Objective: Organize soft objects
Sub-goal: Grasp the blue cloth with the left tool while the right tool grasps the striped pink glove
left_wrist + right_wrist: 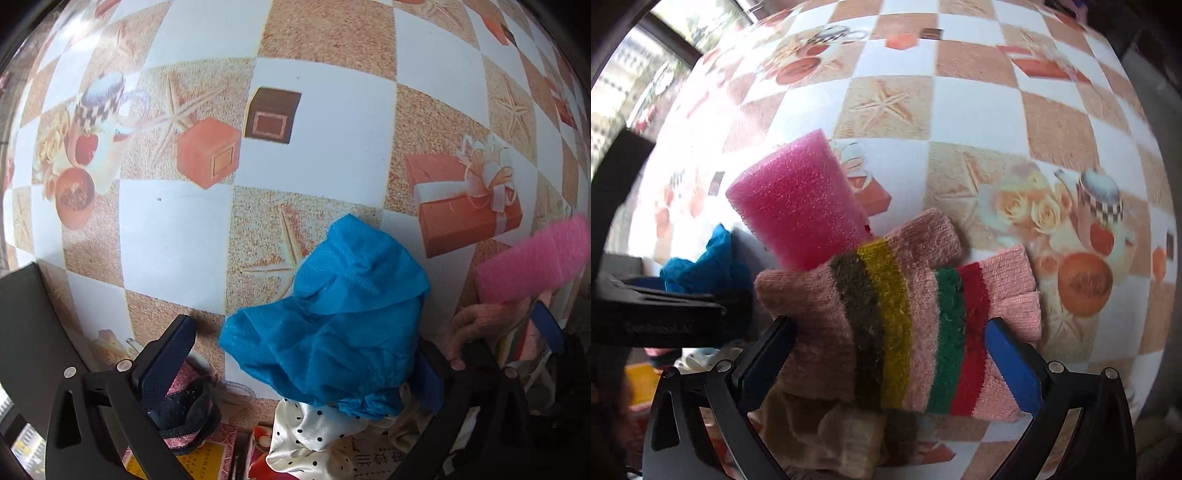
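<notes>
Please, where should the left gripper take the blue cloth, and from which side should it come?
Take the blue cloth at its raised, crumpled middle, coming from above. It lies bunched between the open left gripper fingers, so the high folds probably give the pads the most to pinch.

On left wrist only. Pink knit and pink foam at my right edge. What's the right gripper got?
Observer: The right gripper has its fingers closed on a pink knitted glove with brown, yellow, green and red stripes.
Operator: Foam held too?
Observer: Cannot tell. The pink foam block sits against the glove's far edge, beyond the fingers.
Operator: Anything under the glove?
Observer: A beige knitted piece shows just below it.
</notes>
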### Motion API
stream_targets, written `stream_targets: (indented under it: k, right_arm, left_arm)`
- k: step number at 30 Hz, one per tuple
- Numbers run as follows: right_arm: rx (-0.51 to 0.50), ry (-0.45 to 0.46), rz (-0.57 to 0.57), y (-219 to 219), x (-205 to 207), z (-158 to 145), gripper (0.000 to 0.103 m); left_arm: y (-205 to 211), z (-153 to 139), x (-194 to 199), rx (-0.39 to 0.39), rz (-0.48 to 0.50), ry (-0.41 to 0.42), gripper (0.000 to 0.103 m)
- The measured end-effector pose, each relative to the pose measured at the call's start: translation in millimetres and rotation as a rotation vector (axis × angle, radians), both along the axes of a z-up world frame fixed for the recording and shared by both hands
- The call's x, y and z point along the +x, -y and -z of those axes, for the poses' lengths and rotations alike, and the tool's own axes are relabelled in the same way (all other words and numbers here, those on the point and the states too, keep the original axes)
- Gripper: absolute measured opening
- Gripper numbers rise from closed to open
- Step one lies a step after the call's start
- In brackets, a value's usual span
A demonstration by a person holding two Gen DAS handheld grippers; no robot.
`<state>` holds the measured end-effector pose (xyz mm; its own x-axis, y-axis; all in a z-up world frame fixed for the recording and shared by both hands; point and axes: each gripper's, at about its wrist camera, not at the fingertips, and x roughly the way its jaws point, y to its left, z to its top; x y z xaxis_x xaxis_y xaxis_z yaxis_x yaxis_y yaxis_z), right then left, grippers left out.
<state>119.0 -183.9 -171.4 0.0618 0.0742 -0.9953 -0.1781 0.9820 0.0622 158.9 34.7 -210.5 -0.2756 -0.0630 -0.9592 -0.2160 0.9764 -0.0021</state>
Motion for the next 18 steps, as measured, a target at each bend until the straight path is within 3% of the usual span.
stream_targets:
  k: [6, 8, 10, 12, 14, 18]
  right_arm:
    - [-0.059, -0.051, -0.02, -22, 3, 7, 0.103]
    - [-0.055, -0.056, -0.015, -24, 12, 6, 0.099]
    - [-0.038, -0.041, 0.004, -20, 21, -1, 0.083]
    - [0.016, -0.032, 0.028, -8, 24, -12, 0.038]
    - [0.042, -0.055, 0.046, -2, 26, -13, 0.036]
    - [0.155, -0.059, 0.113, 16, 27, -26, 0.032]
  left_arm:
    - [3, 2, 8, 0.007, 0.039, -0.024, 0.103]
    - [24, 5, 14, 0.01, 0.07, 0.01, 0.092]
    - [33, -2, 14, 0.005, 0.101, 0.038, 0.077]
    - [43, -8, 15, 0.005, 0.144, 0.066, 0.058]
    - [54, -13, 16, -0.018, 0.18, 0.089, 0.025]
    - [57, -26, 19, -0.061, 0.145, 0.153, 0.024]
